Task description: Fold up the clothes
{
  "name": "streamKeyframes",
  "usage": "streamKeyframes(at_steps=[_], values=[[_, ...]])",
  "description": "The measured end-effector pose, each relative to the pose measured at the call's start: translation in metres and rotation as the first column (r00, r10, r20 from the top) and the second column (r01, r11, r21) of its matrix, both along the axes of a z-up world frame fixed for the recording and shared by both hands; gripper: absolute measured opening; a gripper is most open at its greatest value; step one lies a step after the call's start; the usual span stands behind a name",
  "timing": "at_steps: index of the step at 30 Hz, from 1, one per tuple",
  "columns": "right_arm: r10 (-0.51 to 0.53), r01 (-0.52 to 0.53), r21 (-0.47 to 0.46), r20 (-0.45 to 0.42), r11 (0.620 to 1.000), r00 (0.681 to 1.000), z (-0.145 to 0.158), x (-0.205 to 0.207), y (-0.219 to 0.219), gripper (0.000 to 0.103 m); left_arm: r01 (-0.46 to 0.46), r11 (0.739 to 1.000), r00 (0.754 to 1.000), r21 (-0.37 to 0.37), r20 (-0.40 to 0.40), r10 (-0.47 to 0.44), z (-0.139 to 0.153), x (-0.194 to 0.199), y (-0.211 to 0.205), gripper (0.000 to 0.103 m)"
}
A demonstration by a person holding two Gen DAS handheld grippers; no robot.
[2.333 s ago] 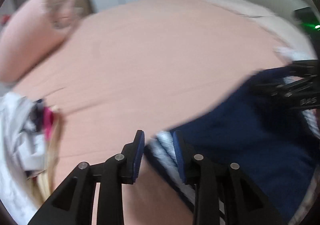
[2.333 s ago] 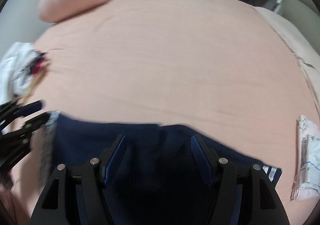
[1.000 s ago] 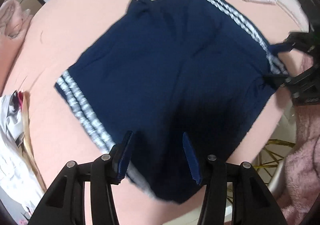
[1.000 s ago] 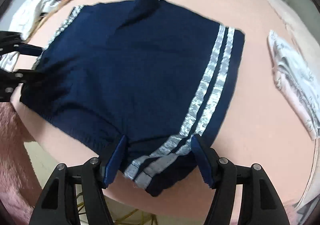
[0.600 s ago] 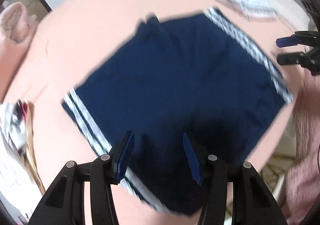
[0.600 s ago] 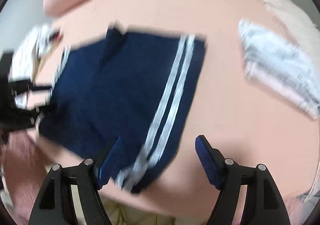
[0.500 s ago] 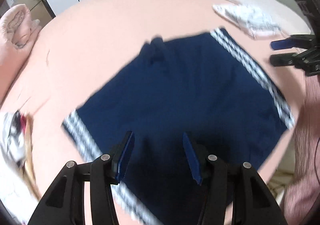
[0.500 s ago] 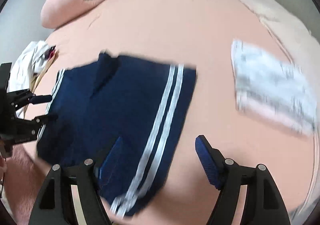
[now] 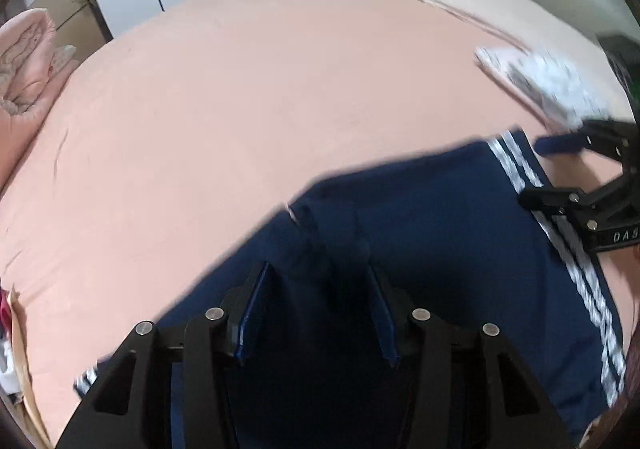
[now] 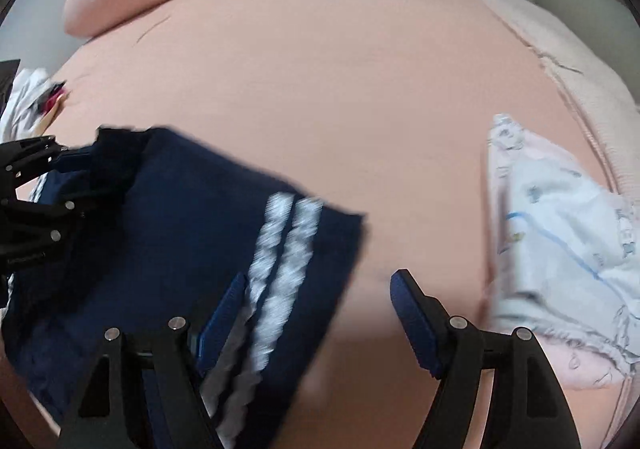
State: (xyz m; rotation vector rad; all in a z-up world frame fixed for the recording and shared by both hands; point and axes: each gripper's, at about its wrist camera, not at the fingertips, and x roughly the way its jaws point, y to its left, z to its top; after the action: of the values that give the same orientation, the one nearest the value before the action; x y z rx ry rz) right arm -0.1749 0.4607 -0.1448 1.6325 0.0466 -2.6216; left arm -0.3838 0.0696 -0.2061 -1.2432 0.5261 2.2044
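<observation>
Both grippers have dropped low since a moment ago, and the navy shorts [image 9: 432, 249], which then lay in full view, now fill the near part of each picture. They're spread flat at the near edge of the pink bed [image 9: 260, 97]. Left gripper [image 9: 316, 309]: jaws apart over the dark cloth, gripping nothing. Right gripper [image 10: 316, 313]: jaws wide, straddling the striped side hem, left finger over the white stripes [image 10: 280, 249], right finger over bare sheet. Folded pale garment [image 10: 560, 233] lies toward the right edge; jumbled clothes [image 10: 32, 101] at the left edge.
</observation>
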Motion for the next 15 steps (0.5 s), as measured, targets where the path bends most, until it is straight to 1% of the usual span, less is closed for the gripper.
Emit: streamKeyframes(at_steps=[2, 4, 5, 7, 8, 9, 10, 11, 12, 14, 15], values=[[-0.063, 0.064, 0.007, -0.016, 0.998, 0.998, -0.001, 0.002, 0.013, 0.075, 0.0, 1.0, 0.999, -0.018, -0.034, -0.001, -0.002, -0.009, 0.007, 0.047], [-0.085, 0.084, -0.03, -0.018, 0.996, 0.996, -0.003, 0.004, 0.024, 0.075, -0.006, 1.0, 0.997, -0.024, -0.076, 0.004, -0.001, -0.016, 0.013, 0.047], [-0.081, 0.081, -0.004, -0.024, 0.997, 0.996, -0.001, 0.005, 0.021, 0.075, -0.02, 1.0, 0.994, -0.019, -0.104, 0.018, 0.003, -0.017, 0.012, 0.047], [-0.085, 0.087, 0.044, -0.051, 0.995, 0.995, 0.006, 0.009, 0.017, 0.075, -0.067, 0.998, 0.984, 0.019, -0.166, 0.069, 0.018, -0.019, 0.004, 0.047], [-0.091, 0.096, 0.067, -0.073, 0.993, 0.993, 0.011, 0.012, 0.016, 0.075, -0.08, 0.995, 0.983, 0.056, -0.163, 0.088, 0.025, -0.019, -0.003, 0.047], [-0.104, 0.11, 0.048, -0.11, 0.993, 0.988, 0.019, 0.016, 0.017, 0.075, -0.092, 0.992, 0.982, 0.086, -0.158, 0.104, 0.032, -0.018, -0.01, 0.047], [-0.105, 0.106, 0.004, -0.133, 0.994, 0.986, 0.025, 0.02, 0.017, 0.075, -0.096, 0.992, 0.982, 0.085, -0.153, 0.108, 0.032, -0.018, -0.01, 0.047], [-0.089, 0.086, -0.028, -0.137, 0.996, 0.987, 0.023, 0.011, 0.007, 0.075, -0.09, 0.995, 0.983, 0.051, -0.154, 0.096, 0.026, -0.021, 0.001, 0.047], [-0.073, 0.065, -0.06, -0.142, 0.996, 0.987, 0.021, 0.002, -0.004, 0.076, -0.077, 0.997, 0.985, 0.006, -0.154, 0.077, 0.027, -0.022, 0.002, 0.047], [-0.014, 0.011, -0.032, -0.09, 0.999, 0.996, 0.003, -0.016, -0.024, 0.076, -0.027, 0.997, 0.992, -0.068, -0.124, 0.018, 0.019, -0.023, 0.012, 0.047], [0.015, -0.016, -0.019, -0.064, 1.0, 0.998, -0.006, -0.025, -0.033, 0.076, -0.006, 0.996, 0.994, -0.085, -0.112, -0.004, 0.007, -0.025, 0.03, 0.047]])
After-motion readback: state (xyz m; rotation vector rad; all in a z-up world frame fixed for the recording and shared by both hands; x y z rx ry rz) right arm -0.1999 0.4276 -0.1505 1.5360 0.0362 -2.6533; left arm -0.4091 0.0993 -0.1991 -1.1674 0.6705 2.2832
